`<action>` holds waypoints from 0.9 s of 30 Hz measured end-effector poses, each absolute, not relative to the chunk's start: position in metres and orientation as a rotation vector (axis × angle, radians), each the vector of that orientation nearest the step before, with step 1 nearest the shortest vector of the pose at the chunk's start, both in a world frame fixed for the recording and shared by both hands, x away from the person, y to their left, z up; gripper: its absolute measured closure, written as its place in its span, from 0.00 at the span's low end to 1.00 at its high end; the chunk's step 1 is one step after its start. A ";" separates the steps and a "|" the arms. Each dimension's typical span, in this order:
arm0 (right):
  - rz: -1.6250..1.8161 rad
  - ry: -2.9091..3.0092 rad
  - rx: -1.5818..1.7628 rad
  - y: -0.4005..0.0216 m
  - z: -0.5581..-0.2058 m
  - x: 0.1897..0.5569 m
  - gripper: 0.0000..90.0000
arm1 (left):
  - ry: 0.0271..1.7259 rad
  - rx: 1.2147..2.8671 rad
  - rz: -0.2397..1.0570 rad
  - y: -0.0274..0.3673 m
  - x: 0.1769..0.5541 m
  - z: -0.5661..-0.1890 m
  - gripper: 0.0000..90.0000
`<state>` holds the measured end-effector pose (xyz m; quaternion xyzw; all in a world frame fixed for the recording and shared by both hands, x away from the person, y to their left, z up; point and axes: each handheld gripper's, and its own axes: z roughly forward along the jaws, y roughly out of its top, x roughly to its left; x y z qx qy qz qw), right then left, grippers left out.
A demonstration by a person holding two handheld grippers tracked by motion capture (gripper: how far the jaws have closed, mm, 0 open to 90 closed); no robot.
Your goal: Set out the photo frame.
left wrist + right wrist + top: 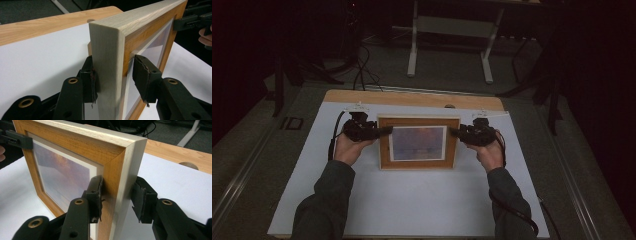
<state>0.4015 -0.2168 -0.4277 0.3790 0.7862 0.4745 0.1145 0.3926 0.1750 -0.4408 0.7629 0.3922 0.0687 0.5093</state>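
Overhead, a wooden picture frame point(419, 143) stands near the middle of a white sheet point(412, 200) that covers the wooden table point(412, 98). The left gripper point(384, 130) sits at the frame's left edge and the right gripper point(454, 132) at its right edge, each held in a hand with a dark sleeve behind it. The frame lies between the two, near the far half of the sheet.

Left gripper view: the frame's pale side edge point(106, 65) stands upright between the two black jaws. The left pad rests against the frame's back; the right pad stands just off the front face, with a thin gap showing. No pinch is evident, so the grip reads as released. The other gripper shows at the frame's far edge.

Right gripper view: the frame's corner point(117, 170) sits between the jaws. The left pad touches the front moulding; the right pad stands apart from the back face. This grip also reads as released.
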 end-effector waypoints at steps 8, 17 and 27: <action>1.391 2.310 1.105 -0.216 -0.428 0.400 0.69 | 0.949 1.830 0.164 0.176 0.394 -0.441 0.63; 1.350 2.334 1.084 -0.215 -0.425 0.400 0.68 | 0.950 1.827 0.160 0.177 0.394 -0.442 0.63; 1.340 2.334 1.075 -0.214 -0.425 0.399 0.68 | 0.969 1.824 0.152 0.176 0.394 -0.441 0.62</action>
